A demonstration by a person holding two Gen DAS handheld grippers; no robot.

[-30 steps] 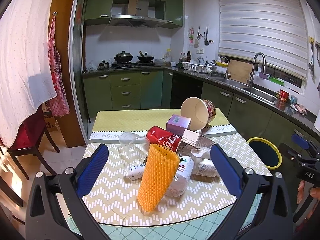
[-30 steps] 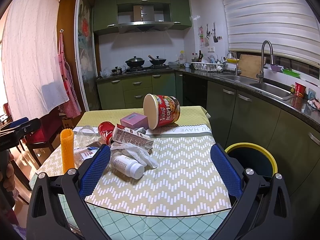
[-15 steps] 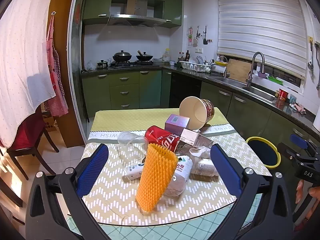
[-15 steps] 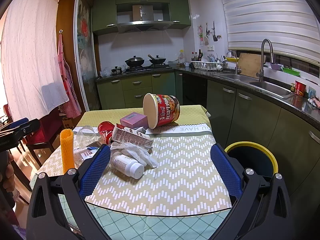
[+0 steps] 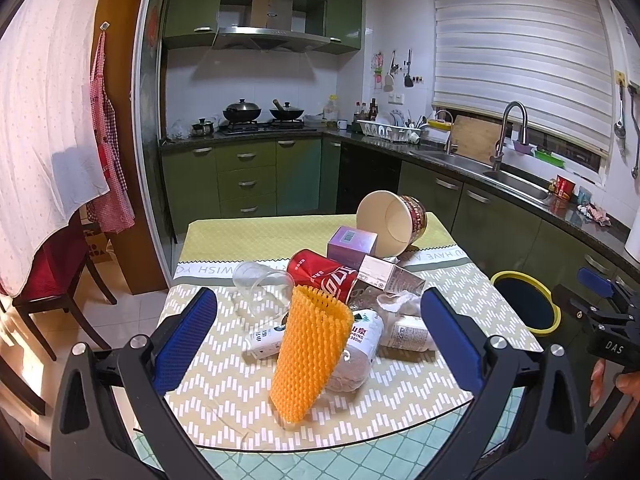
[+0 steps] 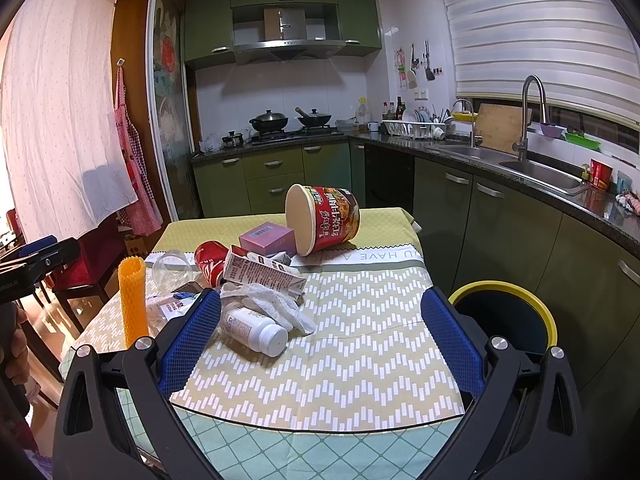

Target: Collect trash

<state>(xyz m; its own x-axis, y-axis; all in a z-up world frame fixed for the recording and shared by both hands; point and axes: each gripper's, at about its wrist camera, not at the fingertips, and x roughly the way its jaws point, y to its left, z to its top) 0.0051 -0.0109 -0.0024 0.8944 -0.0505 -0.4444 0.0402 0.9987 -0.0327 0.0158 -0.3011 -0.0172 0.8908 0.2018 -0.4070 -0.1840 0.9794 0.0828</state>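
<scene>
Plainly, both tongs are hanging over the near edge of the surface [image 6: 360, 360] with jaws wide apart and nothing between them. The left tongs [image 5: 318, 344] are framing an orange foam net sleeve [image 5: 312, 354], which is standing tilted near the front of the cloth. The right tongs [image 6: 320, 340] are facing a broad bare stretch of zigzag cloth on the right half of the surface, the widest open room for moving.

Trash is lying in a cluster toward the middle and left. A white pill bottle [image 6: 254, 330] is lying on its side just beside the left finger of the right tongs, touching a crumpled white tissue [image 6: 272, 304]. Behind these a milk carton [image 6: 260, 274] is lying flat, with a dented red cola can [image 5: 322, 276] next to it and a small lilac box [image 6: 266, 236] farther back. A noodle bucket [image 6: 322, 218] is lying on its side at the far end, its open mouth looking empty. A clear plastic cup [image 5: 260, 288] is tipped over left of the can, also empty. A plastic water bottle [image 5: 358, 346] is lying partly hidden behind the sleeve.

A yellow-rimmed bin [image 6: 508, 320] is standing on the floor just off the right edge of the surface; its inside is dark and its contents cannot be made out. The left tongs' view is showing only part of it [image 5: 524, 304], cut off by the surface.
</scene>
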